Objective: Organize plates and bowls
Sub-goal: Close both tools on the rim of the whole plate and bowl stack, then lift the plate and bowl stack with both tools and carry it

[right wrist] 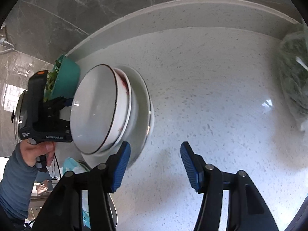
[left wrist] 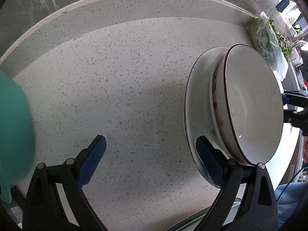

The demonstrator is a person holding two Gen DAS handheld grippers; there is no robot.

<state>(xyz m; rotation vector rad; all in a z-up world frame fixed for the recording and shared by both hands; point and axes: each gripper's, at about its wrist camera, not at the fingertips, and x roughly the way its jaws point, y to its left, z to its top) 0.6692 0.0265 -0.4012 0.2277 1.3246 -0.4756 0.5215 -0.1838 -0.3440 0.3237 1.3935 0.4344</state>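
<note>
A stack of white dishes stands on the speckled counter: a wide plate at the bottom, a red-patterned bowl on it, and a dark-rimmed bowl on top. My left gripper is open, with nothing between its fingers. Its right finger lies at the plate's near rim. In the right wrist view the same stack is on the left. My right gripper is open over bare counter, and its left finger is by the plate's edge. The grippers flank the stack.
A teal bowl stands at the left; the right wrist view shows greens in it. A plastic bag of greens lies at the back right by the raised ledge. A hand holds the left gripper's handle.
</note>
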